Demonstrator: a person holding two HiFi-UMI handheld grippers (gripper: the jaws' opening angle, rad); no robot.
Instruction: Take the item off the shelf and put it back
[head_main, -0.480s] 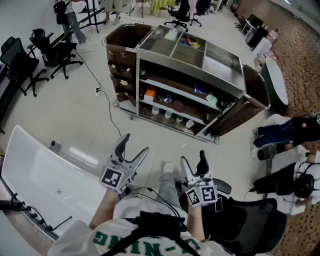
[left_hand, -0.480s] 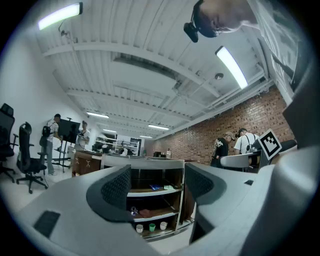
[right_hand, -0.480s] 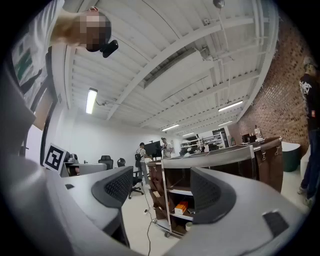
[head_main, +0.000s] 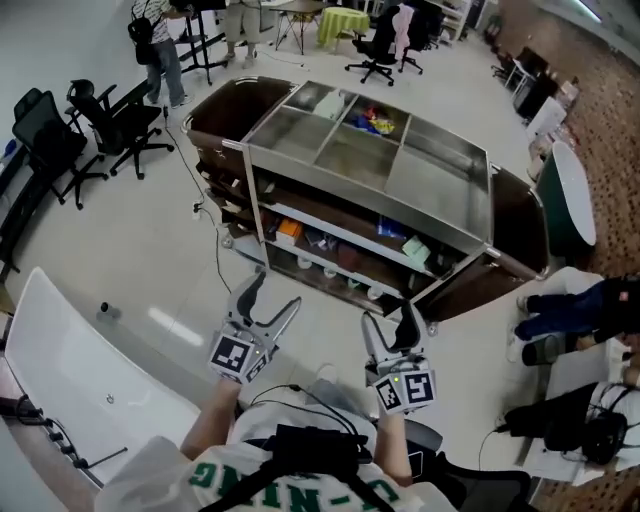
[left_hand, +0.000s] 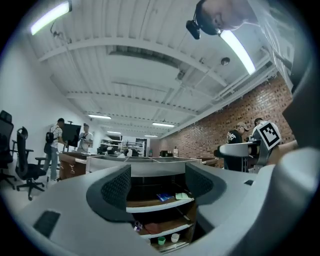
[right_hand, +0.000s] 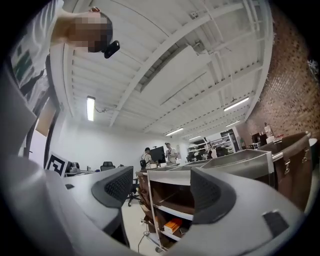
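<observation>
The left claw (head_main: 275, 290) stands with its 2 jaws apart in a narrow V, and its own view (left_hand: 157, 185) shows nothing between the pads. The right claw (head_main: 388, 318) is parted about as far and is also empty (right_hand: 162, 192). Each claw carries a cube with black-and-white square markers (head_main: 232, 355). The green letters on the person's white shirt (head_main: 215, 478) are cut off and cannot be read whole.

Both forearms reach forward from the body, side by side above the floor (head_main: 150, 250), with the claws aimed at the shelf cart (head_main: 300, 150). An orange box (head_main: 288, 230), a blue packet (left_hand: 162, 197) and a green packet (left_hand: 182, 195) lie on its shelves, well apart from both claws.
</observation>
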